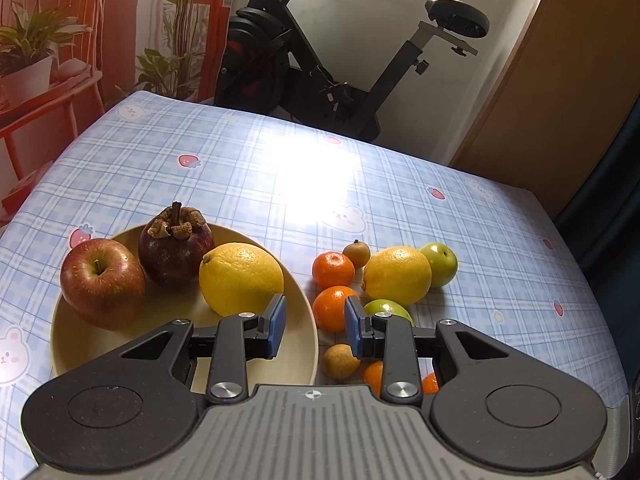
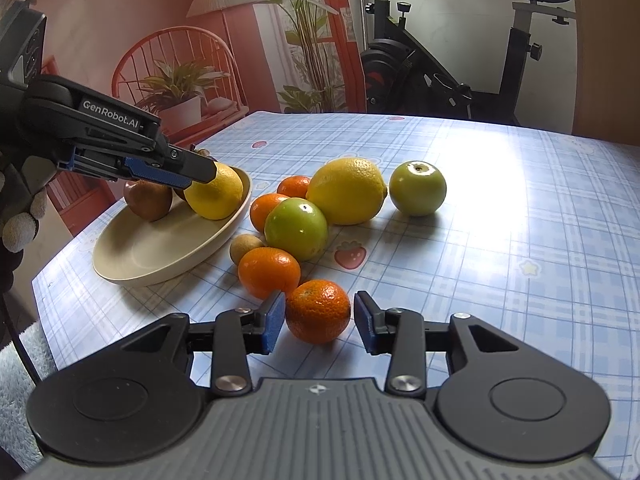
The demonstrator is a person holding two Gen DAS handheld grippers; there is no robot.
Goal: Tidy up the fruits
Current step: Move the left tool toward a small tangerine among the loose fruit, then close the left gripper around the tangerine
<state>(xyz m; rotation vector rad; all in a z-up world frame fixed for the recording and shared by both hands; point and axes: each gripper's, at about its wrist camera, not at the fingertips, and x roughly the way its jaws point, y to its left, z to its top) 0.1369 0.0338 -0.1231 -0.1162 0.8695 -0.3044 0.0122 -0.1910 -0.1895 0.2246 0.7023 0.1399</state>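
Bright daylight, blown-out glare on the tablecloth (image 1: 304, 168), soft fruit shadows, sharp focus, curved fisheye edges with dark corners

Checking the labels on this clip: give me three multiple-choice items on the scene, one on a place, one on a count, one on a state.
1. Where is the mangosteen?
A. on the plate, between the red apple and a lemon
B. on the cloth beside a green apple
C. alone at the table's far edge

2. How many fruits lie on the plate?
A. two
B. three
C. five

3. How do the right gripper's fingers stand?
A. shut on a lemon
B. apart, either side of a tangerine
C. shut on nothing

Key: 1 A, the left wrist view shows it inside the rim between those two; 2 B, only apple, mangosteen and lemon lie there; 3 B, a gap shows between the tangerine and one finger.
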